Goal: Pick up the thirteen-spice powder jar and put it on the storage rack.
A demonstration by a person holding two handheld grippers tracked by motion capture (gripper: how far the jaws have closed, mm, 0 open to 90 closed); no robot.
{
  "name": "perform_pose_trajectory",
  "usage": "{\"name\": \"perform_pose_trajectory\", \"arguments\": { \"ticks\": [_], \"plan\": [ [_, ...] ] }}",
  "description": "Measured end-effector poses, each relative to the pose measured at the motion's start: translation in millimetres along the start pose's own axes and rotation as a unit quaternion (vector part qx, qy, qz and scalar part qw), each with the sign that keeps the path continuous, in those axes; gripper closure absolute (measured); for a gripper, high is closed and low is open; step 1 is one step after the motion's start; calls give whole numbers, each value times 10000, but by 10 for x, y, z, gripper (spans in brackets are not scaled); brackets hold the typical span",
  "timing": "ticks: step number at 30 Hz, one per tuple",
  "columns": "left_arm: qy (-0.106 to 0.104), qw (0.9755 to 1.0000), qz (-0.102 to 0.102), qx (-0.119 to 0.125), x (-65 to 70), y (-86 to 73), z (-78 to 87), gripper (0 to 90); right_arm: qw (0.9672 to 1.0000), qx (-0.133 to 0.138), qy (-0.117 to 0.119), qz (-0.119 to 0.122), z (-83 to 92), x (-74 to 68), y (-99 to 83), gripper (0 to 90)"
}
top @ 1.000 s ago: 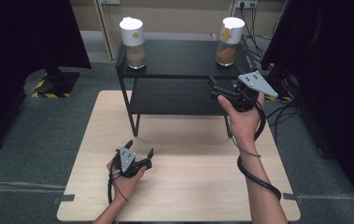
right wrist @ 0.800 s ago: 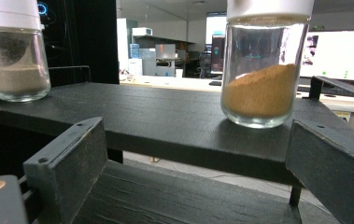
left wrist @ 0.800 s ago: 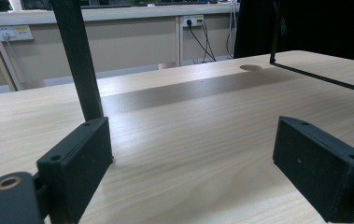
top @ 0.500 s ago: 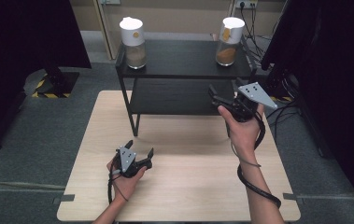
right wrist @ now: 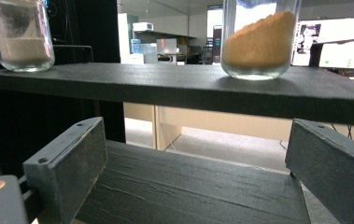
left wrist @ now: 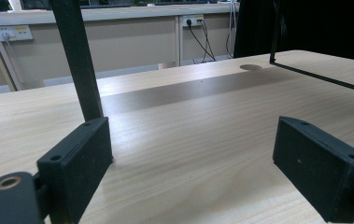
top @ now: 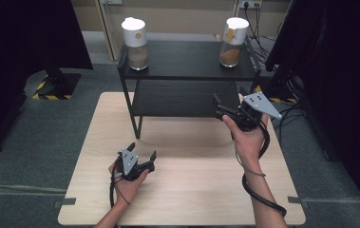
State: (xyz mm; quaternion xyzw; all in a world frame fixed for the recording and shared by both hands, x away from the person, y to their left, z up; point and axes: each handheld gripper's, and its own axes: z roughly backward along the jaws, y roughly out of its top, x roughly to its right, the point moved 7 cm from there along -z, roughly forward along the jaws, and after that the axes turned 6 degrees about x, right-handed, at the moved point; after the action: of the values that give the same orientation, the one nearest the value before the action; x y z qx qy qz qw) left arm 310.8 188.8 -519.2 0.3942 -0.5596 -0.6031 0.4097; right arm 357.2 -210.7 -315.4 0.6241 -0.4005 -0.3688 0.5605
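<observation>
- Right tool: jaws spread wide with nothing between them, held above the right far part of the table, just in front of the black shelf rack. In the right gripper view the tool looks along the lower shelf board, below the top board.
- Left tool: jaws wide apart and holding nothing, resting low over the near left part of the table. In the left gripper view the tool faces bare wood, with a rack leg rising just beyond the left jaw.
- Right jar: stands upright on the far right of the top shelf, white-lidded, holding orange-brown powder; seen from below in the right gripper view.
- Left jar: stands upright on the far left of the top shelf, with paler contents.
- Change from a second earlier: the right tool has moved down and nearer along the rack's right front; the left tool stays in place.
</observation>
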Motion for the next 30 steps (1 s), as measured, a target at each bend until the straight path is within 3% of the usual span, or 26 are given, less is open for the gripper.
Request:
{"name": "perform_pose_trajectory", "arguments": {
  "ticks": [30],
  "plan": [
    [-3, 10000, -23, 1, 2, 0, -2, 118, 9998, -157, -34, -145, 144, 20, -317, 63]
  ]
}}
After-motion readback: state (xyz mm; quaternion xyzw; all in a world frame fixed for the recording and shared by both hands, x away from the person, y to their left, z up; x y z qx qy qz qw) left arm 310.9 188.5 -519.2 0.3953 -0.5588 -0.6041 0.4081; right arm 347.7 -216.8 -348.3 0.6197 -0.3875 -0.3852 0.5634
